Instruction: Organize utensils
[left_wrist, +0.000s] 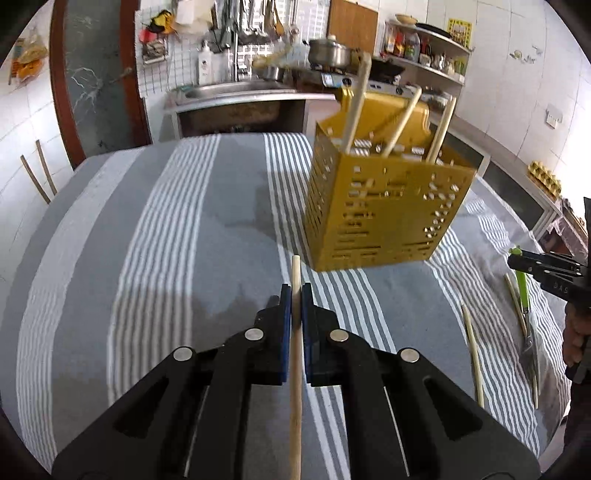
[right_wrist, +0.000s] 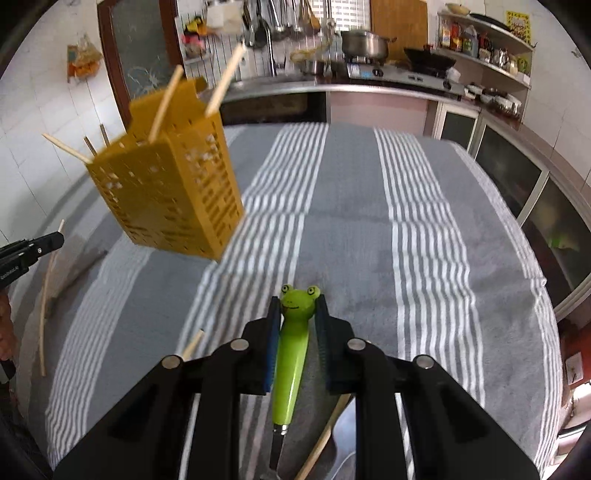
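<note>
A yellow perforated utensil holder stands on the striped cloth with several chopsticks leaning in it; it also shows in the right wrist view. My left gripper is shut on a wooden chopstick, held above the cloth in front of the holder. My right gripper is shut on a green frog-handled utensil, to the right of the holder. It also shows at the right edge of the left wrist view.
Loose chopsticks lie on the cloth at the right, with more under my right gripper. The grey striped cloth covers the table. A sink, stove and shelves stand behind.
</note>
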